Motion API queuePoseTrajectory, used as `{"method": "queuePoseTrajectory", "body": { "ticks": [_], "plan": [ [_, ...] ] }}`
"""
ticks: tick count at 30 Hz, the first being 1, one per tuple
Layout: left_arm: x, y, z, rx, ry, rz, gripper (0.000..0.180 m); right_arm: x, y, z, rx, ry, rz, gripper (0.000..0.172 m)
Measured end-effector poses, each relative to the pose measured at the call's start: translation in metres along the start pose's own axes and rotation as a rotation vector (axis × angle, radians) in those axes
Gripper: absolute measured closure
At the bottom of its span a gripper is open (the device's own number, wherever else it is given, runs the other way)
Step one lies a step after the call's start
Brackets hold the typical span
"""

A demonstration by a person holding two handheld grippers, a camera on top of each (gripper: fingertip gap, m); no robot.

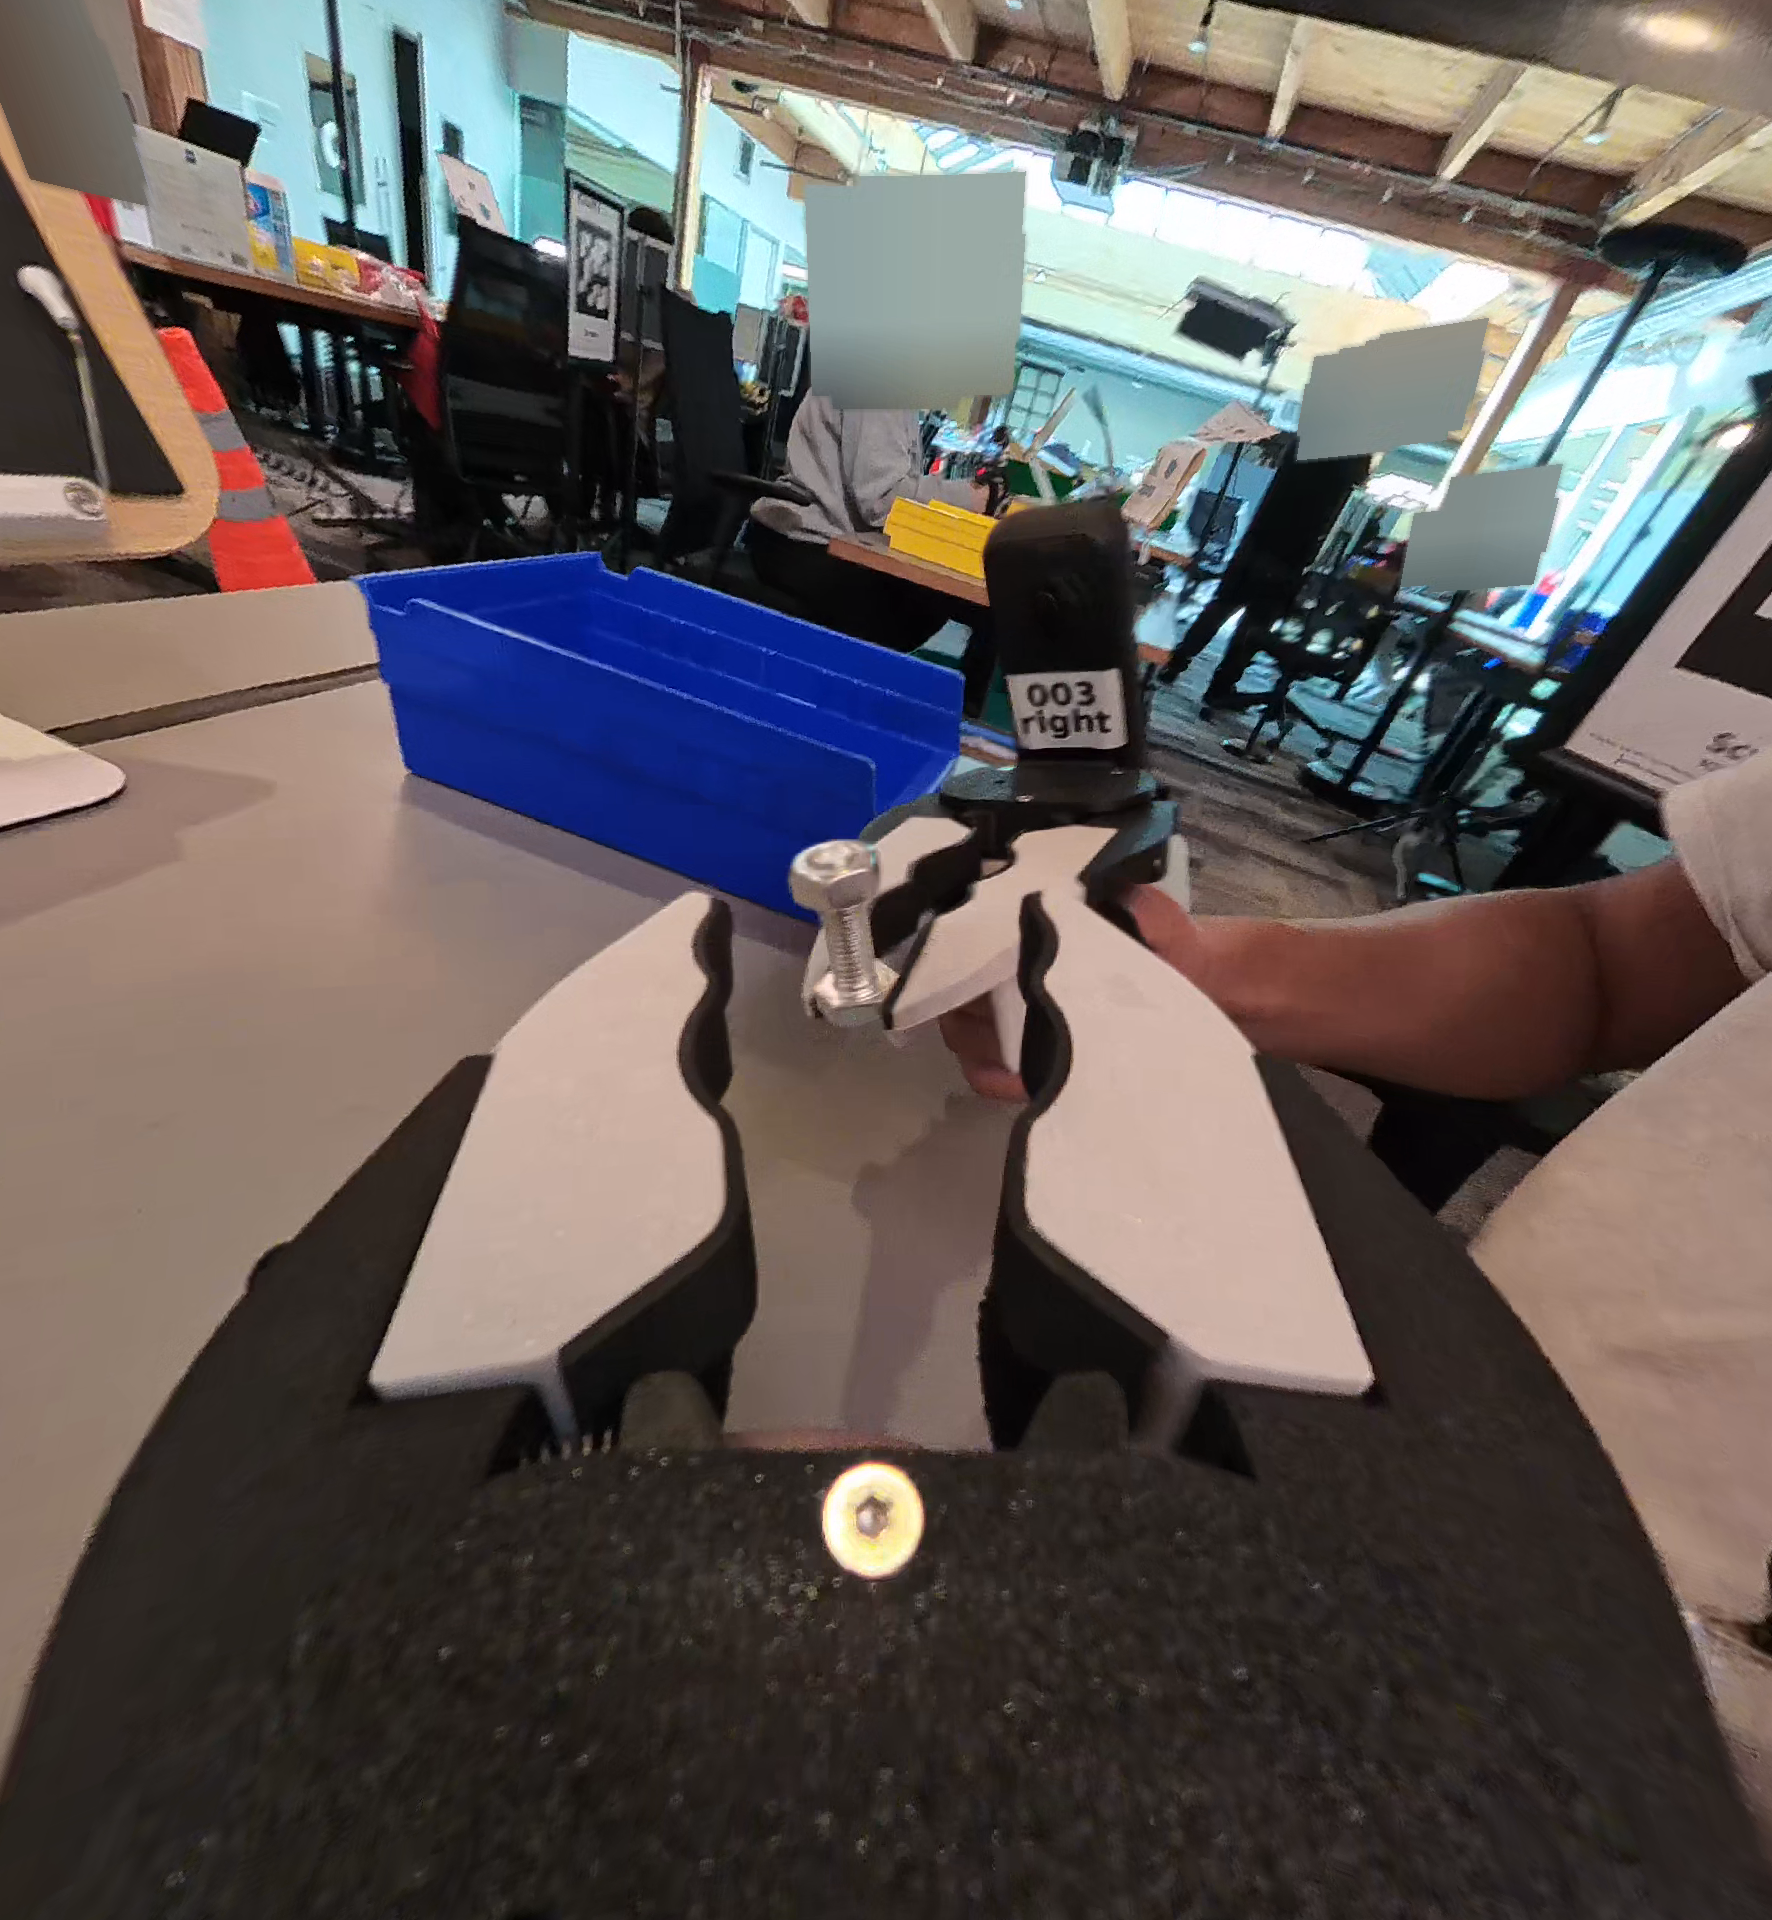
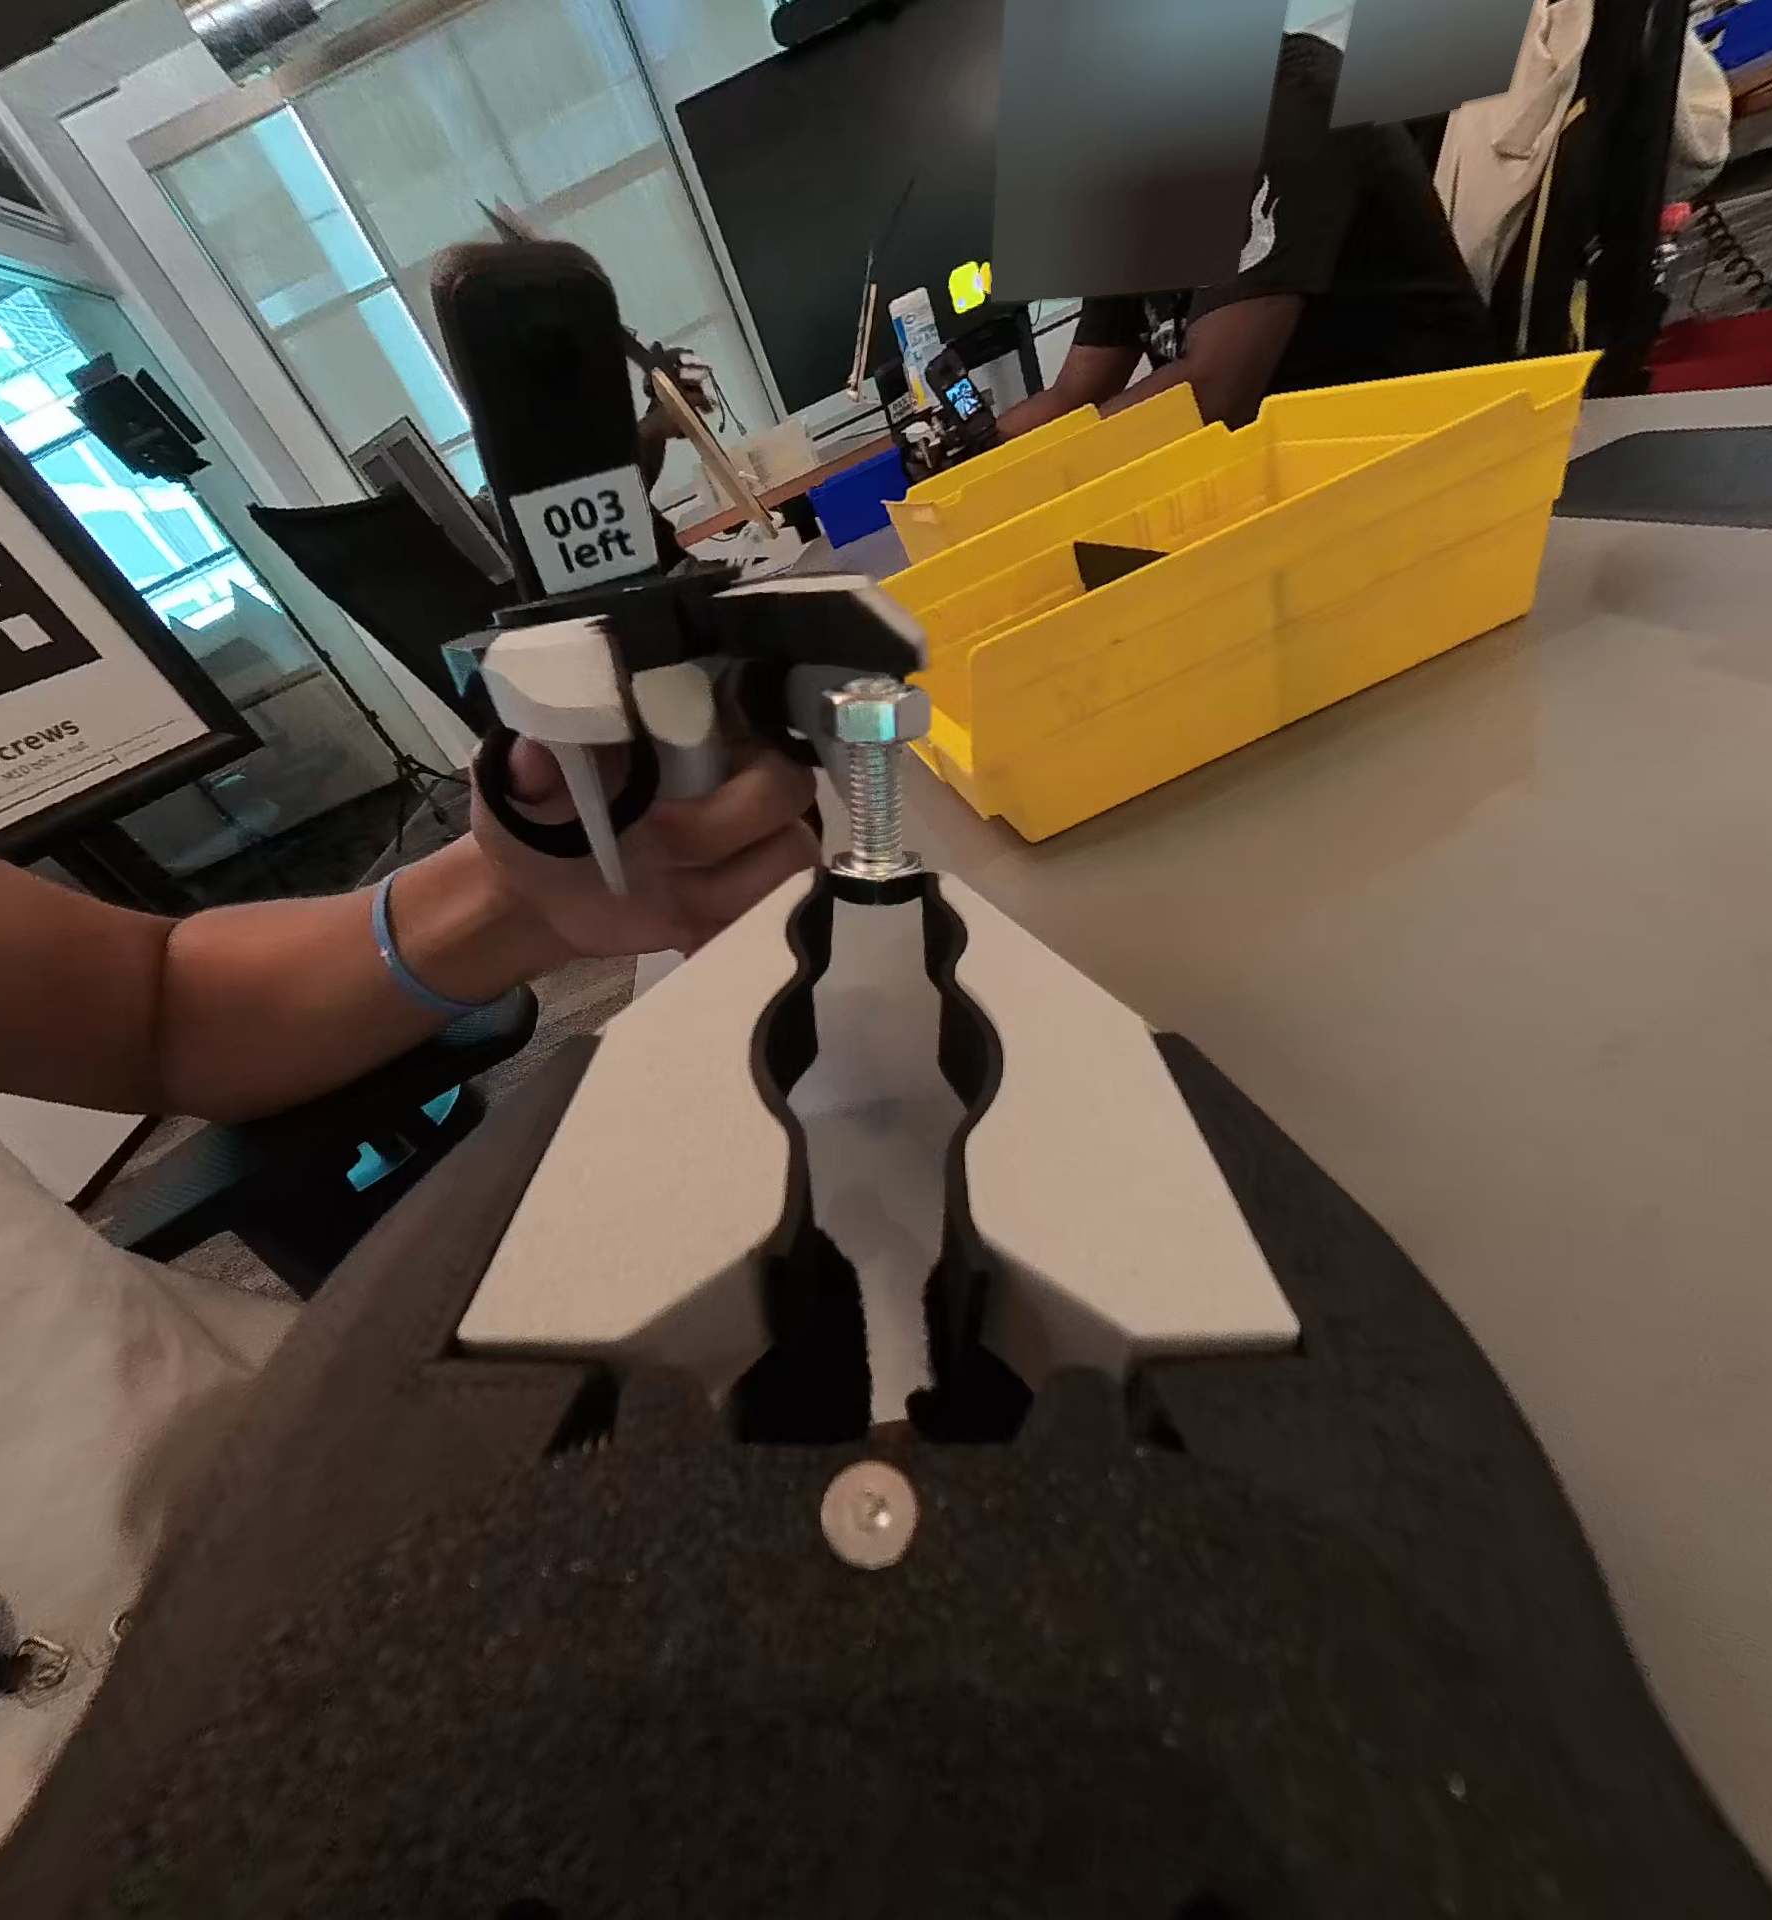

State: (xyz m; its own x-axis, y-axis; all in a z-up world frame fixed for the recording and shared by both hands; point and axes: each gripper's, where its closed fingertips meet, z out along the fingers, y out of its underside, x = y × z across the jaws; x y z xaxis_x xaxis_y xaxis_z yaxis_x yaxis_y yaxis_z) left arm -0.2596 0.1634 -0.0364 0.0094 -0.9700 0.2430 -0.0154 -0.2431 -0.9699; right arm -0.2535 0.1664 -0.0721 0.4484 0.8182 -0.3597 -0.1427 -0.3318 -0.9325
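My right gripper (image 2: 874, 896) is shut on a silver hex nut (image 2: 874, 862). A silver bolt (image 2: 869, 790) is threaded into the nut and stands upright, head up, above the grey table (image 2: 1381, 1039). In the left wrist view the right gripper (image 1: 897, 997) holds the nut (image 1: 846, 1000) and bolt (image 1: 838, 935) just beyond my left fingertips. My left gripper (image 1: 874, 914) is open, its pads on either side of the bolt and apart from it. In the right wrist view the left gripper (image 2: 705, 665) sits behind the bolt head, level with it.
A blue bin (image 1: 633, 707) stands on the table behind the bolt in the left wrist view. A yellow bin (image 2: 1277, 623) stands at the right in the right wrist view. People sit and stand at desks beyond the table edge. An orange cone (image 1: 238, 468) stands at the left. Across from one pair of fingers to the other is roughly 4 cm.
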Motion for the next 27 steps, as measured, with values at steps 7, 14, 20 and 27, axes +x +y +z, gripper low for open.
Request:
{"method": "queuePoseTrajectory", "body": {
  "ticks": [7, 14, 20, 27],
  "plan": [
    [0.018, 0.007, 0.029, -0.049, 0.108, 0.000, 0.123, -0.017, 0.001, 0.010, -0.001, -0.059, -0.006, 0.155],
    [0.001, 0.006, 0.002, -0.019, 0.047, -0.004, 0.135, 0.000, 0.004, 0.001, -0.021, -0.009, 0.013, 0.155],
    [0.005, 0.020, 0.013, -0.120, 0.077, 0.058, 0.150, -0.017, 0.014, 0.011, -0.084, -0.074, -0.009, 0.155],
    [0.015, 0.015, 0.007, -0.063, 0.209, -0.046, 0.141, -0.039, 0.007, 0.006, -0.037, -0.221, 0.028, 0.155]
  ]
}}
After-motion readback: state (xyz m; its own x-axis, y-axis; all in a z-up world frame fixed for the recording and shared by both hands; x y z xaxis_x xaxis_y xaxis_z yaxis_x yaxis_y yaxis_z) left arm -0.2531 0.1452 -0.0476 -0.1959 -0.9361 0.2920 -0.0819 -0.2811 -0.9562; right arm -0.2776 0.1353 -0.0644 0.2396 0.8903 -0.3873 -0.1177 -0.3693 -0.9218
